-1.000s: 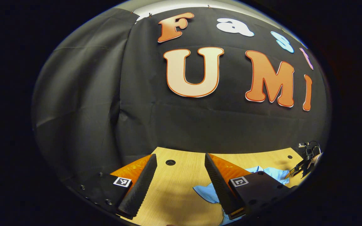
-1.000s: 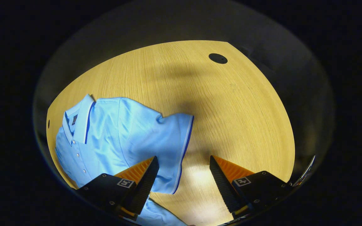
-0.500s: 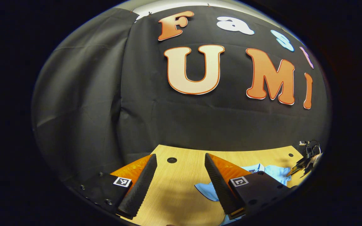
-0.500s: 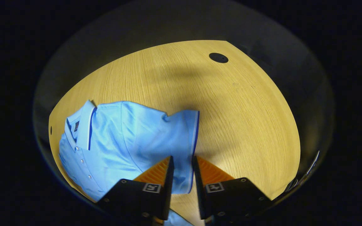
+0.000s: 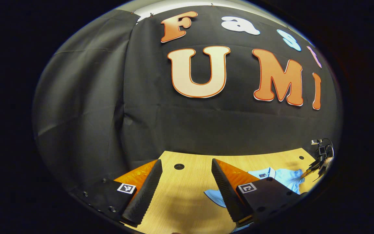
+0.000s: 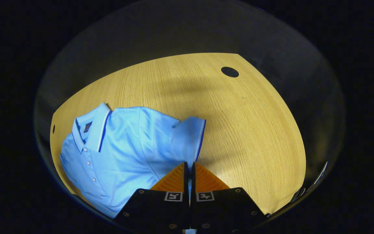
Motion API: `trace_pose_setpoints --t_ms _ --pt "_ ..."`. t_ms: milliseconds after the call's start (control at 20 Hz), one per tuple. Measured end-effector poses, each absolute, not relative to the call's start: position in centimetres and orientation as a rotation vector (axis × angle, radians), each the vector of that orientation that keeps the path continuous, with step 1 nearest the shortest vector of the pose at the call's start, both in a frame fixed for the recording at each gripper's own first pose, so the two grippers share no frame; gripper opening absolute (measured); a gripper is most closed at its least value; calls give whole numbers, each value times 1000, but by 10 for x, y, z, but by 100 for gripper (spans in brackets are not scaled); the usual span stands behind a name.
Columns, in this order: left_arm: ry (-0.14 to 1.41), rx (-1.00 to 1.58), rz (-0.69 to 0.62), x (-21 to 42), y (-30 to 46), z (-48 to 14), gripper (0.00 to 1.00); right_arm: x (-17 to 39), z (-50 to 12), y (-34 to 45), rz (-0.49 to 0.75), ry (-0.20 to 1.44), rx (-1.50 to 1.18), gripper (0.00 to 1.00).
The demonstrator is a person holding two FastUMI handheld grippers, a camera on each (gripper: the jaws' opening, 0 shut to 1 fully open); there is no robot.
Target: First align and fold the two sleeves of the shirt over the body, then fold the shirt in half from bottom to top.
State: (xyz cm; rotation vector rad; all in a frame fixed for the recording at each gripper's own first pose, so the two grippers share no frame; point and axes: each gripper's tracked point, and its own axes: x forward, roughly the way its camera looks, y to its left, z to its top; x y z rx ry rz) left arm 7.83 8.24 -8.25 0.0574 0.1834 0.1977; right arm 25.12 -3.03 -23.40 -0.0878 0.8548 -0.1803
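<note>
Your right gripper (image 6: 188, 169) is clamped on the sleeve (image 6: 188, 139) hem of the shirt (image 6: 125, 152), spread ahead-left on the table (image 6: 239, 123). Soft, limp cloth: grip the hem. Left gripper (image 5: 185, 182) gapes, empty.

Wooden table (image 6: 245, 130) with the shirt (image 6: 122, 152) lying on it.
You see a light-grained top with round dark holes (image 6: 230, 71); the light blue collared shirt lies flat toward its left part.
</note>
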Motion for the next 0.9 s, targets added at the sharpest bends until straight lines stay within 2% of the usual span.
trace_pose_setpoints --t_ms 350,500,900 --pt "164 54 178 75 90 -74 99 228 -182 20 -69 742 2 1" --pt "156 52 171 73 96 -71 99 218 -171 46 0 700 -46 1" --pt "140 54 174 70 124 -64 98 196 -172 131 175 670 -57 1"
